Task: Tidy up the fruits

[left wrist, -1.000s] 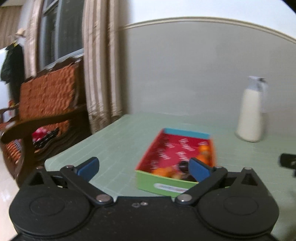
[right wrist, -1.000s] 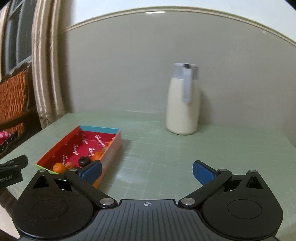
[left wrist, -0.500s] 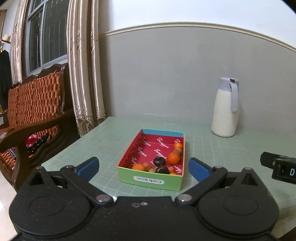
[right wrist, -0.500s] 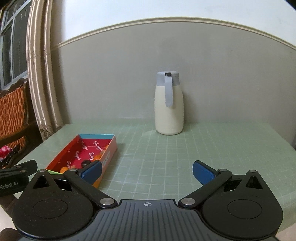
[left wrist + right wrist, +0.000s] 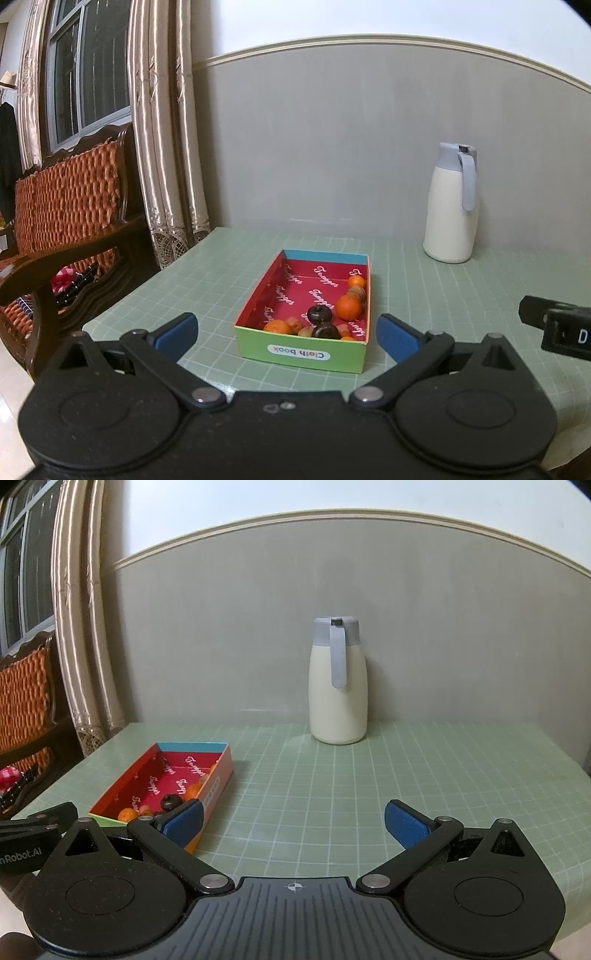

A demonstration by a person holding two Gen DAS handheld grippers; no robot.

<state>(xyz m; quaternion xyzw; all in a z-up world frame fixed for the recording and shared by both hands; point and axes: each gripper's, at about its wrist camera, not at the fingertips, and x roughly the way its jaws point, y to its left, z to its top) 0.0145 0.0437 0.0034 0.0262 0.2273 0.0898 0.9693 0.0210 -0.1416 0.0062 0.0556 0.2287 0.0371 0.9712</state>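
A shallow cardboard box point(image 5: 301, 353) with a red inside and a green front wall stands on the green gridded table point(image 5: 221, 280). It holds several small oranges point(image 5: 348, 307), dark round fruits point(image 5: 319, 314) and small brown fruits. My left gripper point(image 5: 287, 335) is open and empty, just short of the box's front wall. My right gripper point(image 5: 293, 821) is open and empty, to the right of the box point(image 5: 218, 775), over bare table. Its left fingertip point(image 5: 183, 821) overlaps the box's near corner in the view.
A white jug with a grey lid point(image 5: 338, 686) stands at the back of the table by the wall; it also shows in the left wrist view point(image 5: 452, 210). A wooden chair with an orange cushion point(image 5: 70, 210) and curtains point(image 5: 166, 147) are beyond the table's left edge.
Both views have steadied after swinging. The box now sits centred in the left wrist view, the jug in the right wrist view. Both grippers stay open.
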